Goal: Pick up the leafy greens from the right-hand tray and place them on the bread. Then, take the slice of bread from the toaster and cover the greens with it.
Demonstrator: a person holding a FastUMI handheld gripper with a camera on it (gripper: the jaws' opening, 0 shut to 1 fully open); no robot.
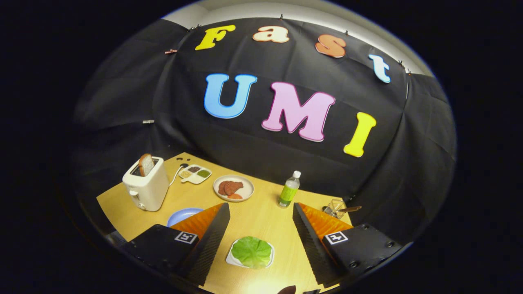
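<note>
Risks first, read left to right across the wooden table (253,216).

The white toaster (146,188) stands far left with a bread slice (146,164) upright in its slot — a narrow, tall target; a pinch taken off-centre could tip the light toaster or tear the slice. Just ahead of the left finger, a blue plate (182,215) is half hidden behind that finger. Whether bread lies on it cannot be told, so a placement aimed there would be partly blind. Beyond it sit a small divided condiment dish (195,174) and a plate of sliced meat (233,188), then a green bottle (289,189) — upright, near the right finger's line of travel, and likely to topple if a sweep runs wide. A wire basket (336,208) with a utensil sits far right.

The lettuce leaf (252,251) lies on a small white tray (233,255), between the fingers and close in. It is thin and floppy; closing too high would likely miss it, too low would catch the tray rim.

Pose: the gripper (261,228) is held above the table, tilted down and forward, fingers spread wide and holding nothing.
</note>
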